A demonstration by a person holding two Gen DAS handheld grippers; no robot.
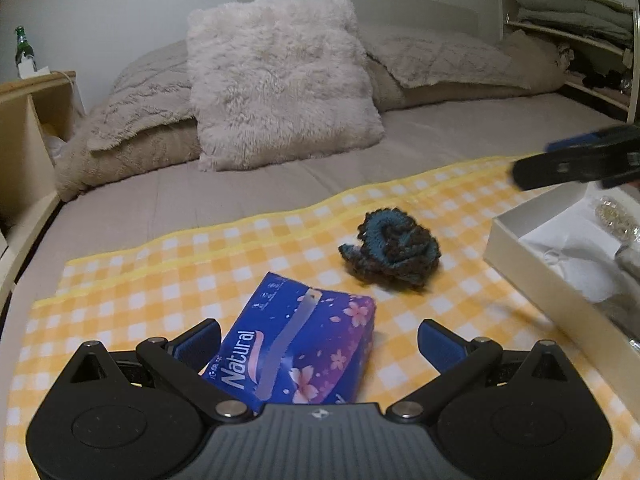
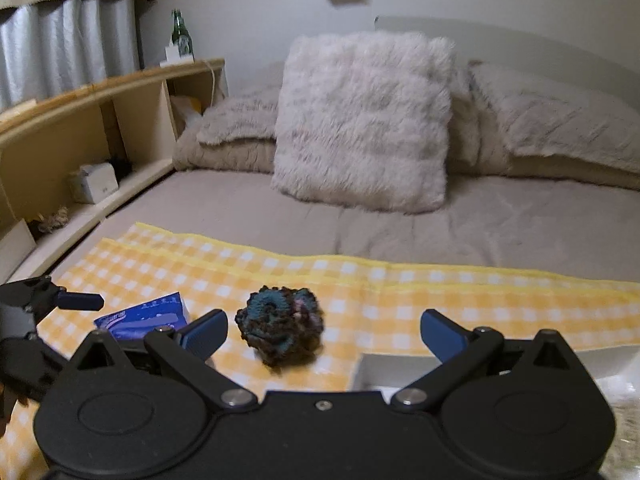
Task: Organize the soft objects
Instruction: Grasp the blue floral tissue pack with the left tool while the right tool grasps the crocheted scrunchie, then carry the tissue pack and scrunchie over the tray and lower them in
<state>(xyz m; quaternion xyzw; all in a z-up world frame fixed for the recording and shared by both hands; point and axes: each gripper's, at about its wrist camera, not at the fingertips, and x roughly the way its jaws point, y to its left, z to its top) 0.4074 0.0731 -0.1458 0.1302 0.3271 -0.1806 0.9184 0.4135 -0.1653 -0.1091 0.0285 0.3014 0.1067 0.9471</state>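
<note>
A blue tissue pack [image 1: 298, 350] printed "Natural" lies on the yellow checked cloth [image 1: 160, 280], between the jaws of my open left gripper [image 1: 320, 340], nearer the left finger. A dark teal crocheted bundle [image 1: 392, 250] lies beyond it. A white box [image 1: 560, 256] with soft white and grey items stands at the right. My right gripper [image 2: 324, 330] is open and empty, above the box's near-left corner [image 2: 372, 372], with the crocheted bundle [image 2: 280, 324] just ahead left. The tissue pack [image 2: 144, 318] and left gripper [image 2: 76, 300] show at the left.
A fluffy white cushion [image 1: 276, 80] and beige pillows [image 1: 448, 60] lie at the head of the bed. A wooden shelf [image 2: 80, 128] with a green bottle [image 2: 181, 34] runs along the left. Shelves with folded linens [image 1: 572, 12] stand at the right.
</note>
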